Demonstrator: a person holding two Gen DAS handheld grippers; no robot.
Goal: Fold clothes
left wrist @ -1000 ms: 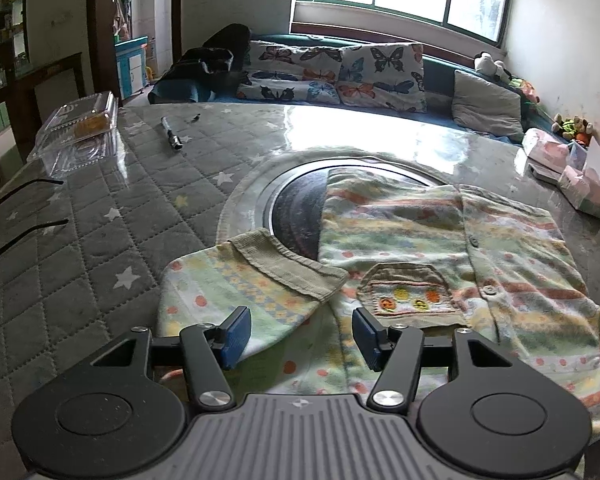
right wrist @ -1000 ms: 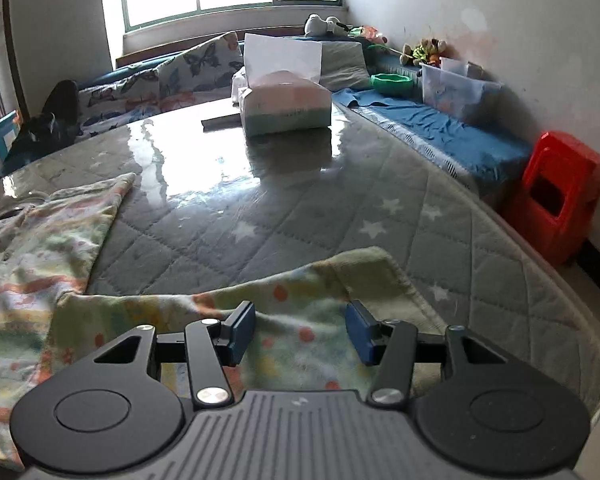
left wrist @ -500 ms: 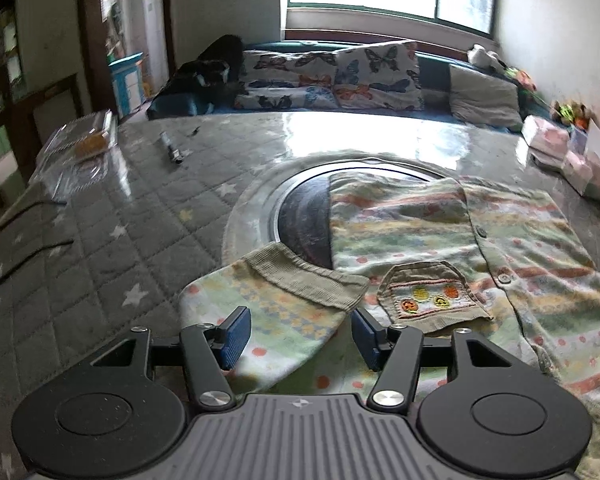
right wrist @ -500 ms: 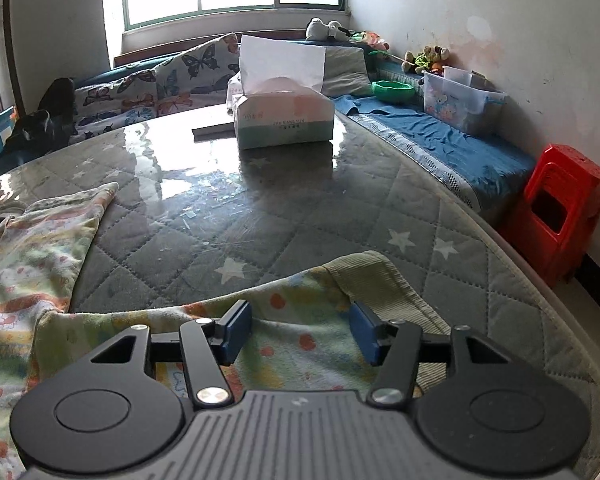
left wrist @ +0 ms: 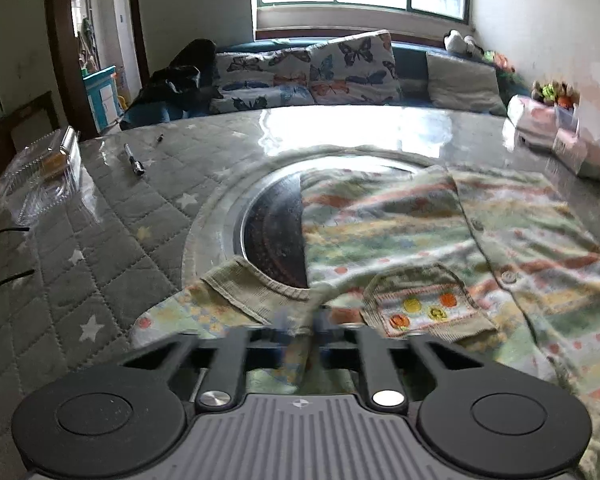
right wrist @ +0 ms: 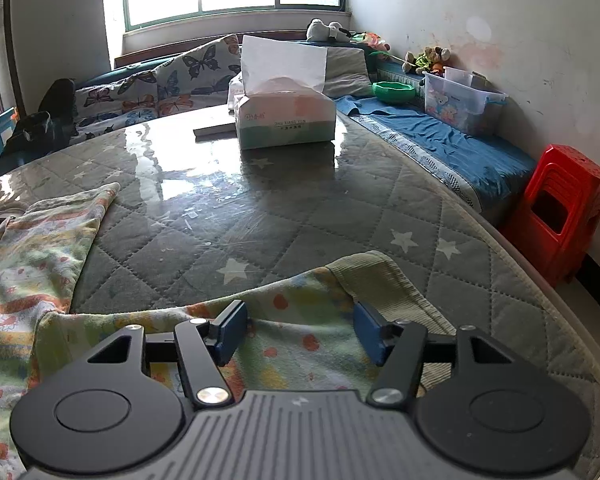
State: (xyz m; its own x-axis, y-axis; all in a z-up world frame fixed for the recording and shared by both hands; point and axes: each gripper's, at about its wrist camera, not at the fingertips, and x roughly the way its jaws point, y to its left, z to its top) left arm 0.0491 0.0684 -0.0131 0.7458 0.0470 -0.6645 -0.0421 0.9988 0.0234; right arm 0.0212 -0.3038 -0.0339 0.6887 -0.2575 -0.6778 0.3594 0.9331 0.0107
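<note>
My left gripper [left wrist: 300,326] has its jaws drawn nearly together, pinching a fold of the shirt's left sleeve [left wrist: 228,300]; motion blur hides the pads. My right gripper [right wrist: 298,330] has its blue pads [right wrist: 231,332] spread wide, resting on the other sleeve [right wrist: 320,312] without gripping it. The patterned children's shirt [left wrist: 420,224] lies flat, button front up, on the quilted star-print table [left wrist: 112,216], partly covering a round metal inset [left wrist: 272,228]. Its embroidered pocket [left wrist: 424,306] sits just beside my left jaws. Farther out on the left lie a marker [left wrist: 134,160] and a clear plastic container [left wrist: 44,176]. Ahead of my right gripper stands a tissue pack [right wrist: 285,118], well apart from the shirt. A red plastic stool [right wrist: 560,208] stands beside the table's edge.
</note>
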